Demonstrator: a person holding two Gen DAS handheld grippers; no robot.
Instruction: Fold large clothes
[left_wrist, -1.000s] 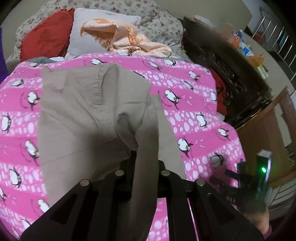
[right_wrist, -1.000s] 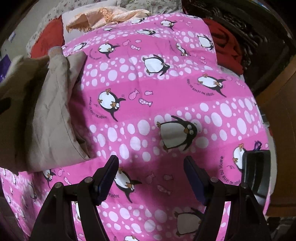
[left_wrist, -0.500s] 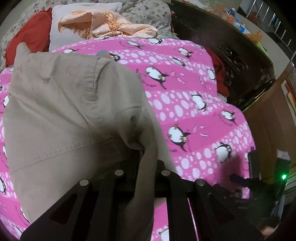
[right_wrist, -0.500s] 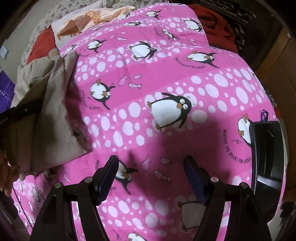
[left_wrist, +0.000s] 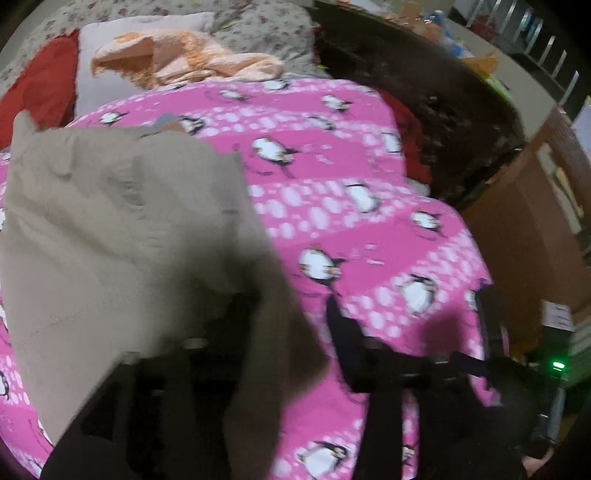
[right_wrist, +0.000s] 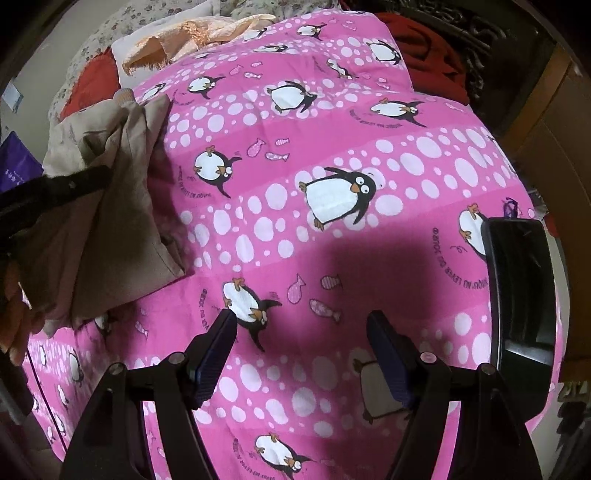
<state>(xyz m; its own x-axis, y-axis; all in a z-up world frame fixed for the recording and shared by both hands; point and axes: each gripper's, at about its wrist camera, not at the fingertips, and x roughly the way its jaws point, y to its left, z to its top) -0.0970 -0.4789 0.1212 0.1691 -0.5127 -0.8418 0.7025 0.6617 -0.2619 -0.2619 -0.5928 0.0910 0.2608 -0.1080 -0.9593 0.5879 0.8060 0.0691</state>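
Left hand-held gripper (left_wrist: 291, 332), jaws just opened, beige garment (left_wrist: 122, 229) draped between, loosed, likely to drop the fold. Right hand-held gripper (right_wrist: 301, 354) apart, empty, over pink penguin bedspread (right_wrist: 369, 147). Garment lay at 9 o'clock on bed, bunched, half-folded.

beige garment (left_wrist: 122, 229), pink bedsheet (right_wrist: 369, 155) (penguin print)
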